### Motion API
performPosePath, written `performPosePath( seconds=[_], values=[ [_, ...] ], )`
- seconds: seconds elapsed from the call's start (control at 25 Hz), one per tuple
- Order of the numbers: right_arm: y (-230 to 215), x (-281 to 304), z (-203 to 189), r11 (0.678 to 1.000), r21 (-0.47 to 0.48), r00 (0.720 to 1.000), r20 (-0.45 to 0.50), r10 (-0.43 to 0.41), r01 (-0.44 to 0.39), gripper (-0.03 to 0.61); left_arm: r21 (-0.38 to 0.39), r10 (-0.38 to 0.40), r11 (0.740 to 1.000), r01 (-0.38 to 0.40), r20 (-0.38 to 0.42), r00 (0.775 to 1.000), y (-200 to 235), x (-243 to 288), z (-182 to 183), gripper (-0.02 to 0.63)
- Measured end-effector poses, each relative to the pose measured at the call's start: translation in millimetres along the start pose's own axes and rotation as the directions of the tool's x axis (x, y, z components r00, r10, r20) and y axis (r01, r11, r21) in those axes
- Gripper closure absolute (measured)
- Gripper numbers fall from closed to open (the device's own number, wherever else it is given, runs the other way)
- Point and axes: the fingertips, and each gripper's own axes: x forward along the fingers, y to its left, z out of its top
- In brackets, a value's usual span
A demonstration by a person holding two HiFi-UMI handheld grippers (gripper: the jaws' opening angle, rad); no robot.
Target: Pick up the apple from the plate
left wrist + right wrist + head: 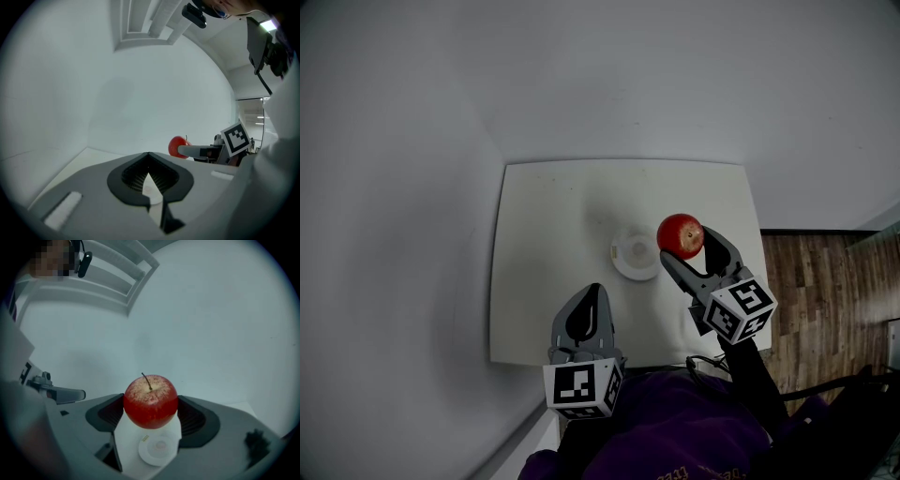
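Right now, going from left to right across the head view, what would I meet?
Grey left gripper → small round white plate → red apple → black-and-white marker cube of the right gripper.

Head view: high above, facing steeply down on the white table (544, 216). Gripper views: low, close behind their jaws, facing forward. All three share the apple (680, 234); right gripper view nearest.

apple (680, 233) in right claw (151, 412) | above plate (628, 270) | plate on table (534, 281)
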Motion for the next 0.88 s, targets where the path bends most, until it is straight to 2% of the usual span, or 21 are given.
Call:
performPosePath(
  seconds=[0.36,0.88],
  values=[
    [8,-7,24,1.000,-0.014,0.994,0.111,0.001,0.001,0.215,0.007,-0.008,1.000,0.008,0.020,1.000,9,-3,-2,0.607],
    [11,-7,33,1.000,-0.023,0.993,0.120,0.011,-0.008,0.215,0.027,-0.019,0.999,0.019,0.025,1.000,7,-2,2,0.607]
  ],
)
